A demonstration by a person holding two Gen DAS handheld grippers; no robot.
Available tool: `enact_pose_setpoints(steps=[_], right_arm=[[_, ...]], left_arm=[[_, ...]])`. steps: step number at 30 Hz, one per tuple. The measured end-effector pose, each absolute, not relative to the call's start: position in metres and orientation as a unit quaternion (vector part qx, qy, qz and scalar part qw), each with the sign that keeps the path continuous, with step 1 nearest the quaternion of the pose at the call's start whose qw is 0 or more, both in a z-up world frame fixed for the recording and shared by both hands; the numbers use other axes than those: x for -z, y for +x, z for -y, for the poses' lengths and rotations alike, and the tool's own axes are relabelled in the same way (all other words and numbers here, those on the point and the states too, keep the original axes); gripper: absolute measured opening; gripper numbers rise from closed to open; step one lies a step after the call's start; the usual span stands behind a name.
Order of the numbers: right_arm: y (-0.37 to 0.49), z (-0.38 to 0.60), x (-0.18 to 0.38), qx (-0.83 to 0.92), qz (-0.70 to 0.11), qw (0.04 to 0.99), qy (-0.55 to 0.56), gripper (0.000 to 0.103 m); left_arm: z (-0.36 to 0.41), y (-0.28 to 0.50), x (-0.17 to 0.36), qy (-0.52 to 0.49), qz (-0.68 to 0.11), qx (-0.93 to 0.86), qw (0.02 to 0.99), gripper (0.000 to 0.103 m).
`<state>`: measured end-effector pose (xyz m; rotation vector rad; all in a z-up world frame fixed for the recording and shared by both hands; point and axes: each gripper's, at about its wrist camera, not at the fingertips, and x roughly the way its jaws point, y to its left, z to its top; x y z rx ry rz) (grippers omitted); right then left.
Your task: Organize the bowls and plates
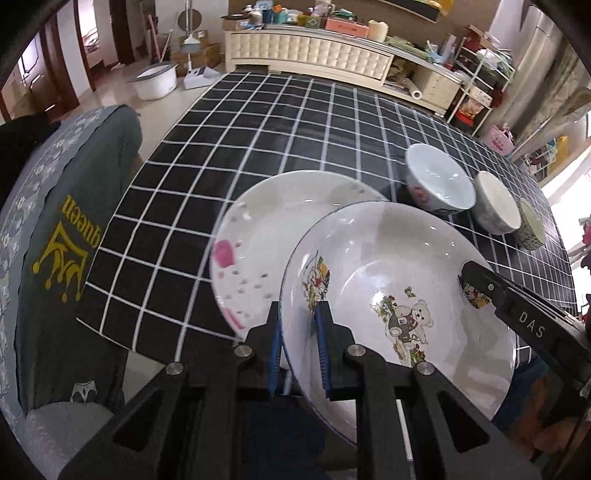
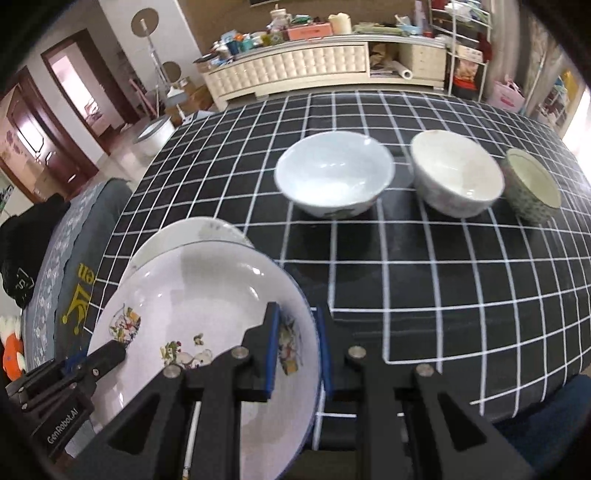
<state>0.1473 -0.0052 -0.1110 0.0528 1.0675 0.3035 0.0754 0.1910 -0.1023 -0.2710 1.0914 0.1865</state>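
The left hand-held gripper (image 1: 300, 332) was clenched on the left rim of the bear plate (image 1: 399, 295); the right hand-held gripper (image 2: 297, 350) grasped its opposite rim; the plate hung above the near edge of the checked counter (image 2: 443, 280). It partly overlapped a pink-dotted plate (image 1: 266, 243); three bowls, a pale blue bowl (image 2: 334, 173), a white bowl (image 2: 456, 173) and a patterned bowl (image 2: 532, 186), stood in a row farther back.

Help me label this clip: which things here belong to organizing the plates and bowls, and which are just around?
Job:
- cartoon plate, held by both hand-held grippers
- pink-spotted plate
- three bowls

Just around:
- cabinet clutter
- white tub
- folded clothes
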Motion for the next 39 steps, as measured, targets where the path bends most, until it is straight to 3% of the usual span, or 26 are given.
enact_pose_setpoints(steps=[39], right_arm=[[0.177,-0.034,0.143,-0.158,-0.532,0.832,-0.006,0.025]], left_arm=[[-0.230,0.114,0.137,-0.122,-0.537,-0.107,0.828,0.016]])
